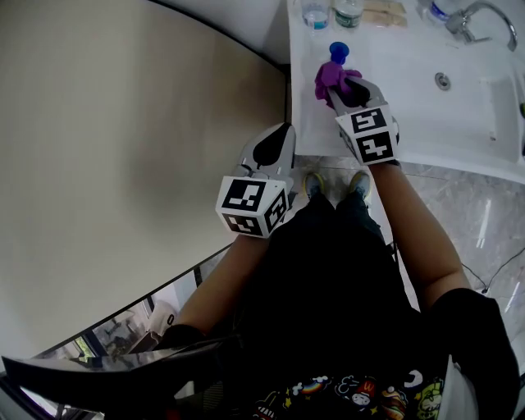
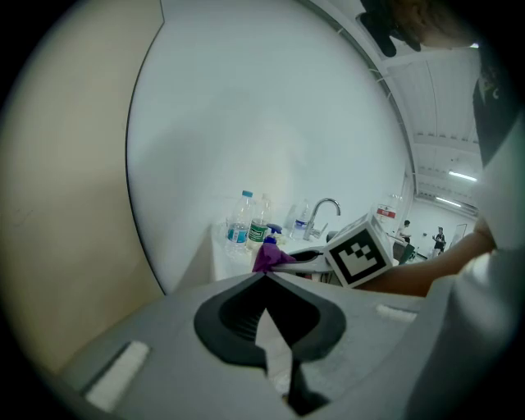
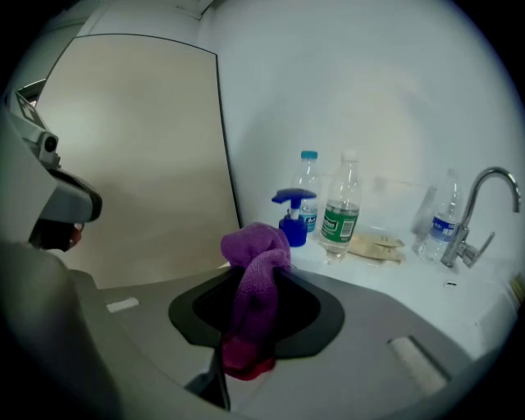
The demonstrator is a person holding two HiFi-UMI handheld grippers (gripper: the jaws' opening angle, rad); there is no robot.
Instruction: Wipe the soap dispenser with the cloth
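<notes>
Head view: cloth held just short of the soap dispenser, wiping not yet begun.

At the left, the left tool hangs off the near corner of the white counter, jaws closed on nothing. Further right, the right tool grips a bunched purple microfibre cloth, with the wad poking out ahead of its jaws. Just beyond stands the small blue pump-top soap dispenser, beside clear plastic water bottles, with a chrome tap far right. Cloth and dispenser look near but apart, so this reads as the approach. Next, the cloth needs pressing against the dispenser's body. The free left tool could steady it so it does not tip.
</notes>
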